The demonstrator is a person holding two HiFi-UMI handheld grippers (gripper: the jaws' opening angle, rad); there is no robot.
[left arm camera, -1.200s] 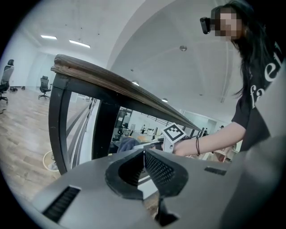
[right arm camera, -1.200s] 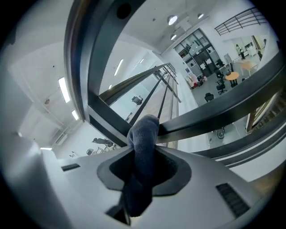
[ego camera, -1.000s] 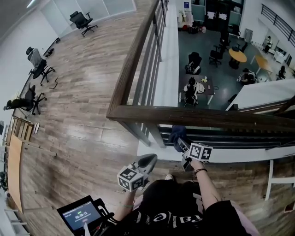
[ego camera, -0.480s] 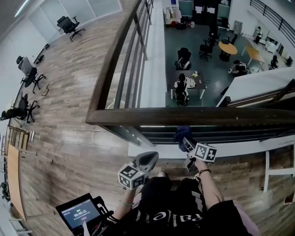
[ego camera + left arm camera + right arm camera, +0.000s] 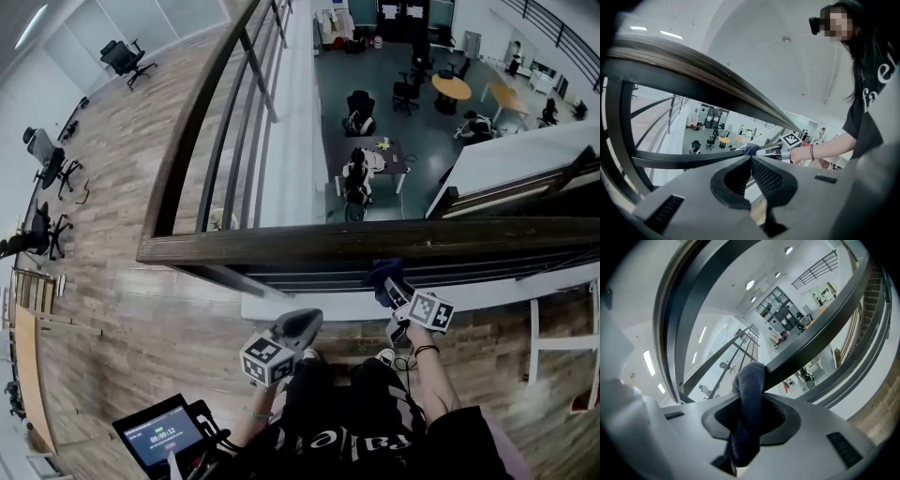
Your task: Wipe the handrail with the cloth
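A dark wooden handrail (image 5: 356, 241) runs across the head view above grey metal bars; in the left gripper view the same handrail (image 5: 693, 65) sweeps overhead. My right gripper (image 5: 389, 286) is shut on a dark blue cloth (image 5: 749, 394), whose bunched end the cloth (image 5: 382, 274) sits just under the rail's near edge, against the lower bars. My left gripper (image 5: 302, 328) hangs lower, at the person's waist, shut with nothing between its jaws (image 5: 751, 159). The right gripper (image 5: 761, 151) also appears in the left gripper view, held out by a bare arm.
Beyond the rail is an open drop to a lower floor with desks, chairs and people (image 5: 361, 169). A second rail (image 5: 202, 103) runs away along the wooden floor at left. A tablet (image 5: 164, 433) sits at the lower left. A white frame (image 5: 562, 342) stands at right.
The view has shifted so the handrail sits lower and wider in frame. My right gripper with the cloth has moved slightly right and up towards the rail. The left gripper has barely moved.
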